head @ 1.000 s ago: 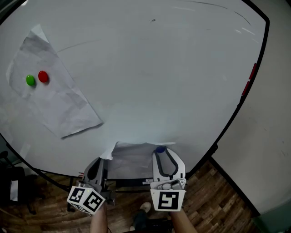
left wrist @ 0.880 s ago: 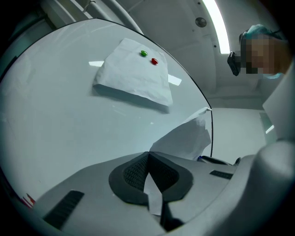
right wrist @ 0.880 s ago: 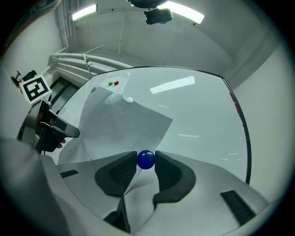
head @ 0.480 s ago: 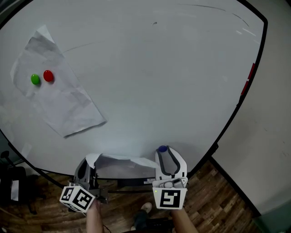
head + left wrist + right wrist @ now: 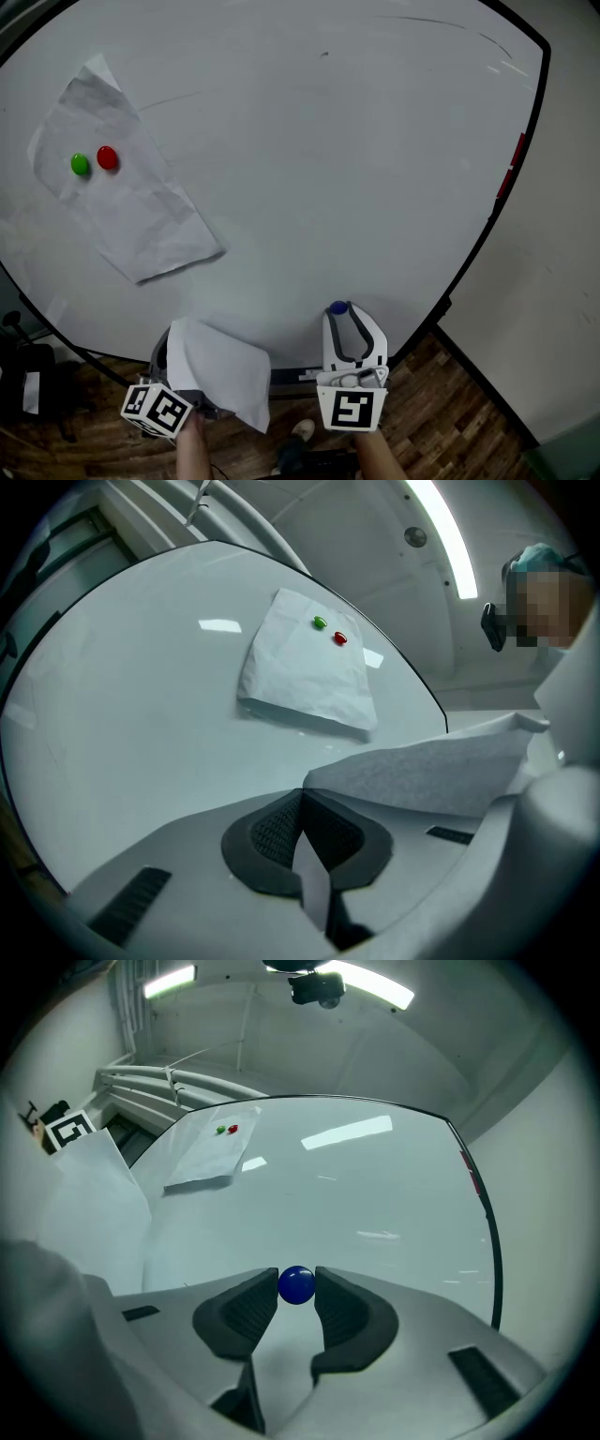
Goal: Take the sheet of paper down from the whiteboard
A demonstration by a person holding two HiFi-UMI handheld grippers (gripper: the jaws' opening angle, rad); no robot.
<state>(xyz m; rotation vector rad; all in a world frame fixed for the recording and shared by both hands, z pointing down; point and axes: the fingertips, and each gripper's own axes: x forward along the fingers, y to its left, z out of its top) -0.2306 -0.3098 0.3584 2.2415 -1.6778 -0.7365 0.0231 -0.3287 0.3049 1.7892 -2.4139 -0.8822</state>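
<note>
Beyond the left gripper's [image 5: 300,797] fingers, a second crumpled white sheet [image 5: 122,192] hangs on the white whiteboard [image 5: 328,169] under green [image 5: 80,164] and red [image 5: 107,157] magnets. Those fingers pinch the freed white sheet of paper [image 5: 225,370], clear of the board. The right gripper's [image 5: 297,1288] fingers clamp a round blue magnet [image 5: 297,1284]. The takedown appears done.

Sheet [image 5: 131,202] upper left on whiteboard [image 5: 356,169] (two magnets [image 5: 108,157] on it), second sheet [image 5: 225,370] below

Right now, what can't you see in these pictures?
- Head view: the held sheet covers the left tongs.
- Head view: top and left edges cut off the whiteboard.
- Head view: the dark mark is too small to read.
- Right gripper view: can't tell if the right tongs' magnet touches the board.
</note>
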